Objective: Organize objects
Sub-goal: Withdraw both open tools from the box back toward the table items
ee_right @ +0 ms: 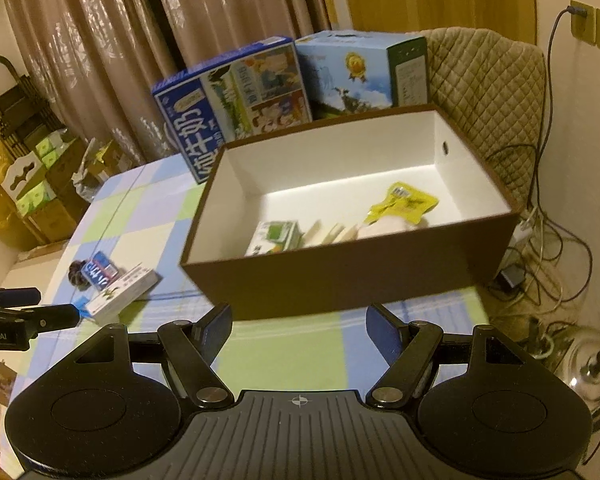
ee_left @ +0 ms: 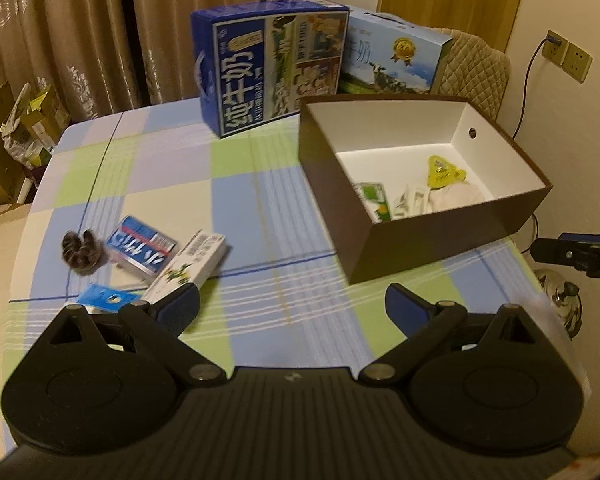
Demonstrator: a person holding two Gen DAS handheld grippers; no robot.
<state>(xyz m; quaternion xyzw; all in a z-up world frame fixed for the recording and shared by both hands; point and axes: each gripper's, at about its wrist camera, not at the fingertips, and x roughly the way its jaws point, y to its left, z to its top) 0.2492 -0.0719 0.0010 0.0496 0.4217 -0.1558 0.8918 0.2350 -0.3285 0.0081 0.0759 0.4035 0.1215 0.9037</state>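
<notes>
Brown box [ee_right: 340,276] wall hides, perhaps, half its blurred contents.

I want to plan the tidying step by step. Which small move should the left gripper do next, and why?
Probably ease the left gripper forward-left onto the white and green carton. Its jaws are open and empty, the carton lies loose on the tablecloth just ahead, and the brown box already holds similar items.

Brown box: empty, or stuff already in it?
Not empty. The brown box holds a yellow packet, a green-and-white carton and pale items; much white floor is bare.
</notes>
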